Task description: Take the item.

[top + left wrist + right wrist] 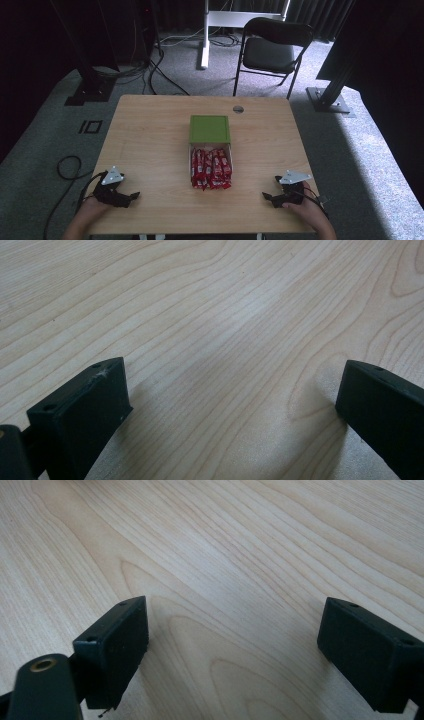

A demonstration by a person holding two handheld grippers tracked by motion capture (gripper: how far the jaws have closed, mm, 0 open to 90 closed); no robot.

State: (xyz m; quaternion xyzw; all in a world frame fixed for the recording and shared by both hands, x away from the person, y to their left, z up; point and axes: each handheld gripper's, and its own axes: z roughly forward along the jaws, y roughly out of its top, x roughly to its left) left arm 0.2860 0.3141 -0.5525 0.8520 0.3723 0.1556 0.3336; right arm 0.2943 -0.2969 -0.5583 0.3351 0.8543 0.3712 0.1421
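A white box (210, 146) full of red wrapped snack bars (210, 168) sits at the middle of the wooden table (150, 140), its green lid (209, 128) lying flat just behind it. My left gripper (131, 197) rests near the front left edge, open, jaws pointing right toward the box. My right gripper (268, 197) rests near the front right edge, open, jaws pointing left. In the left gripper view (232, 400) and the right gripper view (232, 645) the black jaws stand wide apart over bare wood with nothing between them.
A small round grommet (238, 109) is set in the table's far edge. A black folding chair (272, 50) stands behind the table, with a white stand leg (204, 35) and cables on the grey carpet. Black frame posts (332, 92) flank both sides.
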